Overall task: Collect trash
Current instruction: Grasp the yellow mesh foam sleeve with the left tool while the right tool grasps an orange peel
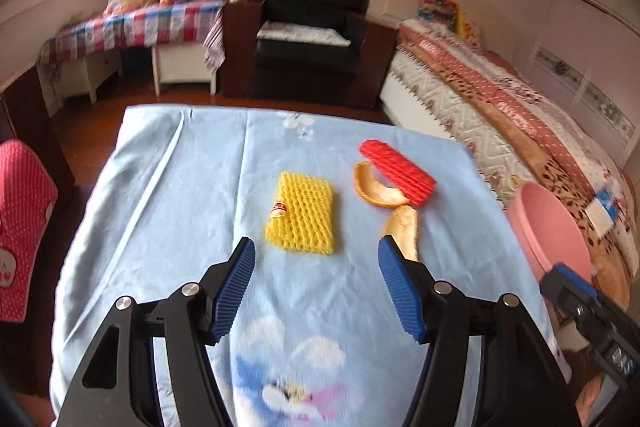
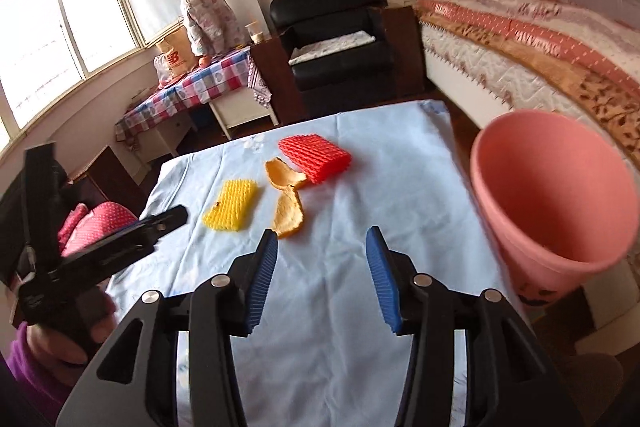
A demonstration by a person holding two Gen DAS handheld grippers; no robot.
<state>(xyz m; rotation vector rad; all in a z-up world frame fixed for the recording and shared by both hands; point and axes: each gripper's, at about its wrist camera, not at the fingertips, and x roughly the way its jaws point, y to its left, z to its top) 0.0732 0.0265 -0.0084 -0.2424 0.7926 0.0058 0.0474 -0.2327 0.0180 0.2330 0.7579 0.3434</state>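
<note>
So nothing is collected yet: both the left gripper (image 1: pixel 316 251) and right gripper (image 2: pixel 322 241) hover wide open, empty. Next, close on the orange peel (image 2: pixel 288 213) just ahead (pink bin (image 2: pixel 552 195) rightward).

A table under a pale blue cloth (image 2: pixel 384 187) carries the litter. A yellow foam net (image 2: pixel 230 205) lies mid-table; right of it sit two orange peel pieces (image 2: pixel 287 213), and beyond those a red foam net (image 2: pixel 314 157) (apparently touching the farther peel).
</note>
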